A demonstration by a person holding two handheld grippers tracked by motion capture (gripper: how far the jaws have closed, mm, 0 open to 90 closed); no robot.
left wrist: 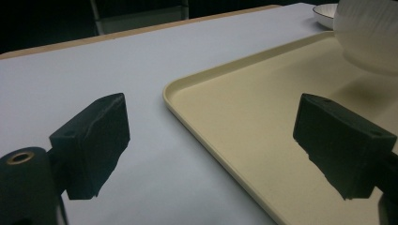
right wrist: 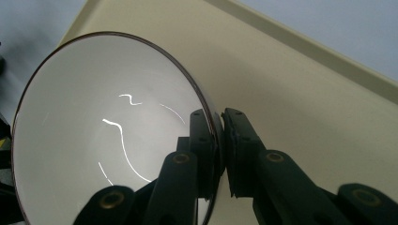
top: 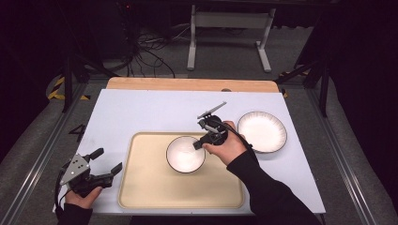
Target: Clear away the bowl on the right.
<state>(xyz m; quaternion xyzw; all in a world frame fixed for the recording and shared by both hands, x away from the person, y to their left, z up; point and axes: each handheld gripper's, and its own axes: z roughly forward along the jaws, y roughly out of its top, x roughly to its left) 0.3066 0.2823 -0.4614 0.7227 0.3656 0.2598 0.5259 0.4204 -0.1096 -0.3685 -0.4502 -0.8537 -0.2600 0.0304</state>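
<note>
My right hand-held gripper point(top: 199, 144) is clamped on the rim of the white bowl point(top: 184, 154). In the right gripper view the two black jaws stand close together with the bowl's thin, dark-edged wall pinched between them, one pad inside the bowl point(right wrist: 112, 136) and one outside, at the rim's near right side. The bowl is tilted in that view, its glossy white inside turned toward the camera and catching a few bright streaks of light.

From the high view, the bowl is over the upper right part of the beige tray point(top: 150, 187), which lies on the white tabletop point(top: 141, 108). My right hand point(top: 228, 146) comes in from the bowl's right side, with the cable trailing back over my dark sleeve. I cannot tell whether the bowl's foot touches the tray or hangs just above it.

To the right of the tray, well apart from the bowl, a white plate point(top: 262, 131) with a dark rim sits flat on the tabletop.

My left hand-held gripper point(top: 107, 161) rests at the tray's left edge, near the front of the tabletop. Its jaws stand wide apart with nothing between them; in the left gripper view they frame the tray's rounded corner point(left wrist: 225, 131), and the bowl's ribbed outer wall point(left wrist: 371, 33) shows farther off.
</note>
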